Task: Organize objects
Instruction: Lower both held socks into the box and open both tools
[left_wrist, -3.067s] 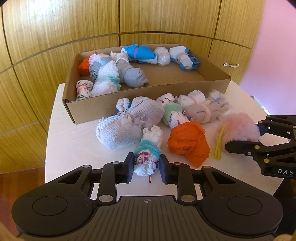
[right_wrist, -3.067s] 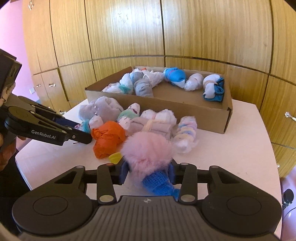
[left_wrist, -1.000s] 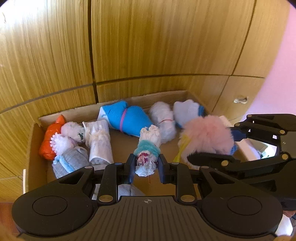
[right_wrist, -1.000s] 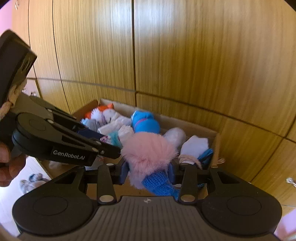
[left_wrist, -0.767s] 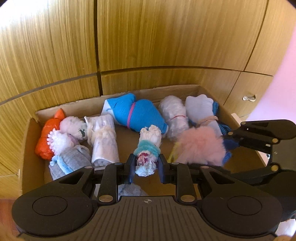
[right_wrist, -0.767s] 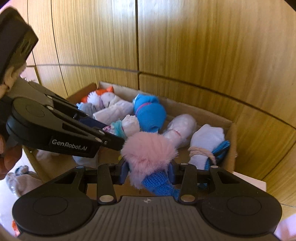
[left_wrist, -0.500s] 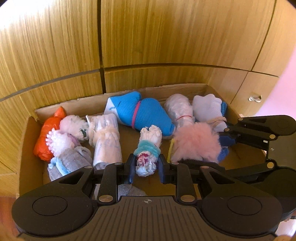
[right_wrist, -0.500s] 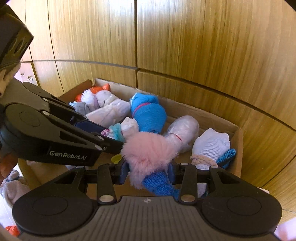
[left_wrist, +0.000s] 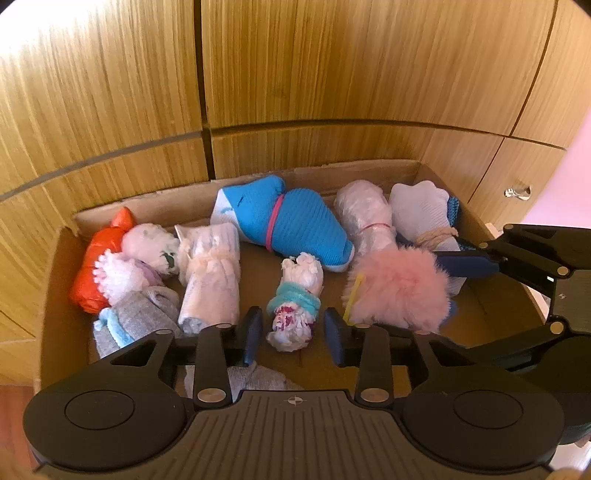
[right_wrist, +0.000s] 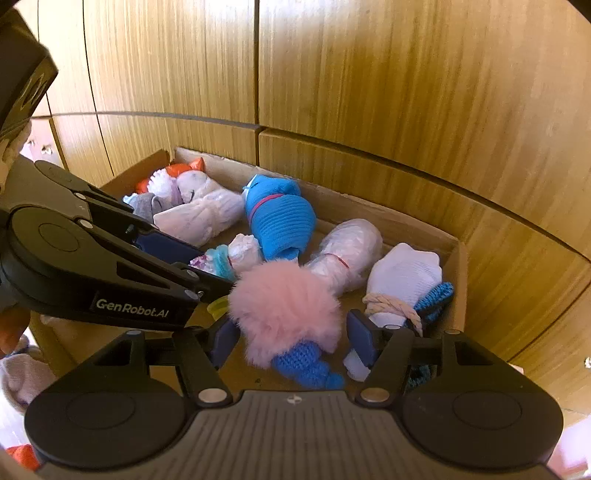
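Observation:
Both grippers hover over the cardboard box (left_wrist: 59, 295). My left gripper (left_wrist: 293, 332) is open; the white sock roll with a teal band (left_wrist: 295, 306) lies between its spread fingers on the box floor. My right gripper (right_wrist: 291, 339) is open too; the fluffy pink and blue sock bundle (right_wrist: 284, 310) lies between its fingers. That bundle shows in the left wrist view (left_wrist: 399, 291) beside the teal-band roll, with the right gripper's fingers (left_wrist: 469, 264) around it.
The box also holds a blue sock roll (left_wrist: 291, 221), a clear-wrapped roll (left_wrist: 365, 218), a white and blue roll (left_wrist: 424, 218), a pale roll (left_wrist: 210, 280), grey (left_wrist: 136, 321) and orange (left_wrist: 92, 266) bundles. Wooden cabinet doors (left_wrist: 332, 74) stand right behind.
Both grippers came down into the box and opened. The teal-band roll and the pink fluffy bundle, held half a second ago, now lie loose between the fingers.

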